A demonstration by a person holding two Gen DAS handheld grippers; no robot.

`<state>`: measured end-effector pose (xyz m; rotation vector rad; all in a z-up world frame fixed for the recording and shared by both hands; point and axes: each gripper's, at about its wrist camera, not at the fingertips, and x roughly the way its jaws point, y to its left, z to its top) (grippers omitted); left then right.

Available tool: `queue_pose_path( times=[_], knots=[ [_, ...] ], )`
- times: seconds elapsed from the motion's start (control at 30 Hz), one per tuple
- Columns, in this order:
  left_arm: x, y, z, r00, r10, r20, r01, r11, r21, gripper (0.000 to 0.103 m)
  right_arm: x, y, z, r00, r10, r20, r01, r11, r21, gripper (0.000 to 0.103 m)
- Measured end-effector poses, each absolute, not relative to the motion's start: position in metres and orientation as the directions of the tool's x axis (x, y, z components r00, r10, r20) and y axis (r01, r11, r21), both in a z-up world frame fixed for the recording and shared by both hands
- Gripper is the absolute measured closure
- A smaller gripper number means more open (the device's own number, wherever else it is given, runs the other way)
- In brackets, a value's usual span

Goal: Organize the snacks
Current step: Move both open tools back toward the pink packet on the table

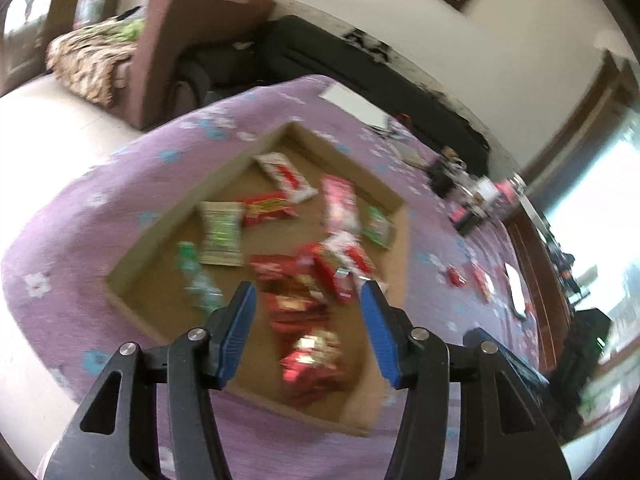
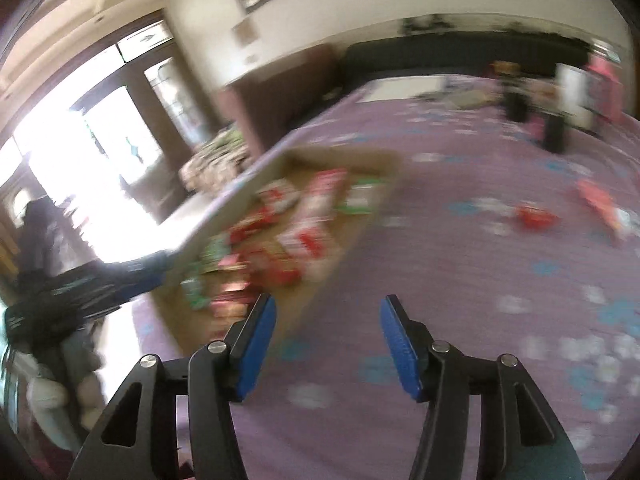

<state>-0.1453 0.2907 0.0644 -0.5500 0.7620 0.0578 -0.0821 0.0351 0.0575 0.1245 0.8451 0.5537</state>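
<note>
A shallow cardboard box lies on a purple flowered bedspread and holds several snack packets, red, green and white. My left gripper is open and empty, held above the box's near part over red packets. In the right wrist view the box is ahead to the left. My right gripper is open and empty above the bedspread beside the box. A small red packet and a red-and-white packet lie loose on the bedspread at the right. Both views are blurred.
A brown armchair with a patterned blanket stands beyond the bed. A white sheet and dark clutter lie at the bed's far side. The left gripper's body shows at the left of the right wrist view.
</note>
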Motion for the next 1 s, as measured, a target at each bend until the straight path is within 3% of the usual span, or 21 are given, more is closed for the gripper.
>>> queue_pose_path(
  times=[0.2, 0.37, 0.57, 0.73, 1.0],
  knots=[
    [-0.124, 0.235, 0.069, 0.69, -0.254, -0.678, -0.097, 0.896, -0.434, 0.05, -0.056, -0.065, 0.052, 0.605, 0.389, -0.695, -0.197, 0.919, 0.343, 0.046],
    [-0.109, 0.197, 0.065, 0.64, -0.3, -0.708, -0.017, 0.915, -0.403, 0.05, -0.027, -0.114, 0.053, 0.662, 0.263, -0.701, -0.081, 0.956, 0.282, 0.046],
    [-0.101, 0.17, 0.065, 0.601, -0.299, -0.742, 0.02, 0.933, -0.36, 0.05, 0.027, -0.135, 0.061, 0.706, 0.186, -0.683, -0.025, 0.971, 0.238, 0.04],
    [-0.091, 0.151, 0.068, 0.584, -0.258, -0.77, 0.047, 0.957, -0.286, 0.05, 0.074, -0.123, 0.048, 0.715, 0.103, -0.691, -0.028, 0.993, 0.119, 0.037],
    [-0.036, 0.1, 0.054, 0.531, -0.21, -0.821, 0.118, 0.978, -0.174, 0.05, 0.104, -0.129, 0.018, 0.63, 0.222, -0.744, -0.101, 0.974, 0.205, 0.037]
  ],
)
